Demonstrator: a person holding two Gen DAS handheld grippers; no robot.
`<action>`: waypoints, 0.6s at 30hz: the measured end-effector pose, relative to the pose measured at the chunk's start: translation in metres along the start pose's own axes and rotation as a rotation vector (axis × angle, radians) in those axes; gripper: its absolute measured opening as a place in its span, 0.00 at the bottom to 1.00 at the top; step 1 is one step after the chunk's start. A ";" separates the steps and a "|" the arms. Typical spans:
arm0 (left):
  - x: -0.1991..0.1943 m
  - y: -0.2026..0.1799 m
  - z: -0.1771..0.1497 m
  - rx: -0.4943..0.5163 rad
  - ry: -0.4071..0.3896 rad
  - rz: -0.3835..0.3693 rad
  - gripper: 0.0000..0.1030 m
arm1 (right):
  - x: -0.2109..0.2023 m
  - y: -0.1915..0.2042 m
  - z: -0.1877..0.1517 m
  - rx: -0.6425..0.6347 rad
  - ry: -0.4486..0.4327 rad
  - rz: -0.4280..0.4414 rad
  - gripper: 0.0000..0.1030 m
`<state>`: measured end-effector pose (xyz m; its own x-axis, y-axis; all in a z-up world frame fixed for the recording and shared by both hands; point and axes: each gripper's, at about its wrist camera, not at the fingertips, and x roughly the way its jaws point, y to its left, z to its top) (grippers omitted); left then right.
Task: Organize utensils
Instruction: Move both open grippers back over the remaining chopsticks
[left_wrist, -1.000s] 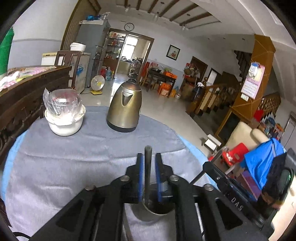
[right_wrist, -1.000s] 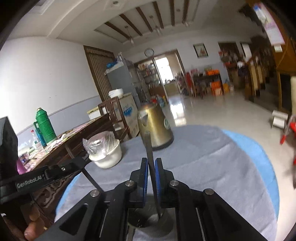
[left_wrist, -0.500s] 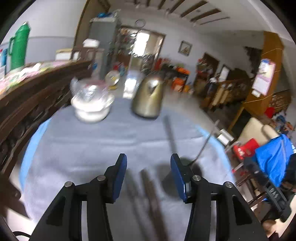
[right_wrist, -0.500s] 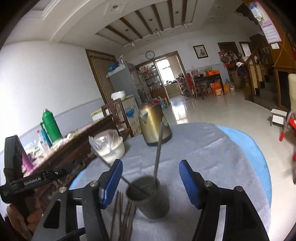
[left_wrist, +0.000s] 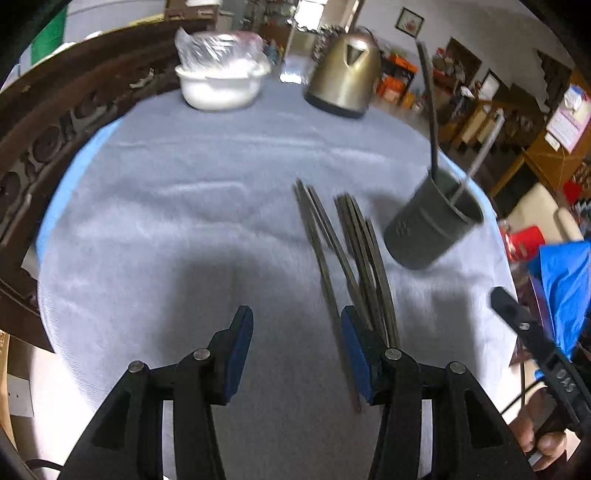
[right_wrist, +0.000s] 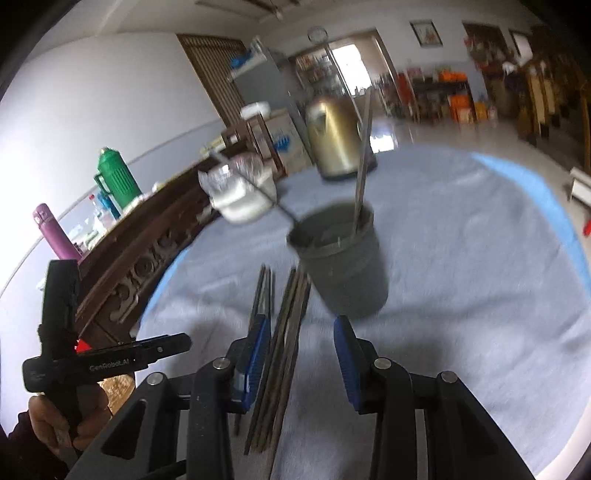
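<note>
I am holding my left gripper (left_wrist: 297, 354) half open over the bench (left_wrist: 184, 206), gripping nothing. My right gripper (right_wrist: 301, 356) is closing, its pads not yet touching the utensils (right_wrist: 284, 332) lying flat between them, long axes pointing away from me, beside the cup (right_wrist: 343, 258) holding two upright ones.

We see a grey cloth over the tabletop (left_wrist: 184, 229) with a pale blue rim, a dark grey cup (left_wrist: 432, 229), dark chopsticks (left_wrist: 354, 258), a brass-gold kettle (left_wrist: 345, 79), a white bowl (left_wrist: 218, 88), a green flask (right_wrist: 116, 179).
</note>
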<state>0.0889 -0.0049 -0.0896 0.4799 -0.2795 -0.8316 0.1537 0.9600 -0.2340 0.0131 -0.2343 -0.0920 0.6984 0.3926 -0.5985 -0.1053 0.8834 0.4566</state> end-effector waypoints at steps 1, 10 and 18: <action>0.002 -0.002 -0.001 0.009 0.008 -0.004 0.49 | 0.003 -0.001 -0.003 0.007 0.012 0.001 0.37; 0.027 -0.014 -0.002 0.020 0.088 -0.024 0.51 | 0.010 -0.010 -0.016 0.022 0.059 -0.026 0.37; 0.038 -0.025 -0.003 0.027 0.124 -0.036 0.57 | 0.012 -0.017 -0.020 0.052 0.077 -0.019 0.37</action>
<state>0.1007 -0.0397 -0.1162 0.3631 -0.3083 -0.8793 0.1931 0.9481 -0.2527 0.0093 -0.2398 -0.1205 0.6435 0.3956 -0.6553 -0.0539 0.8774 0.4767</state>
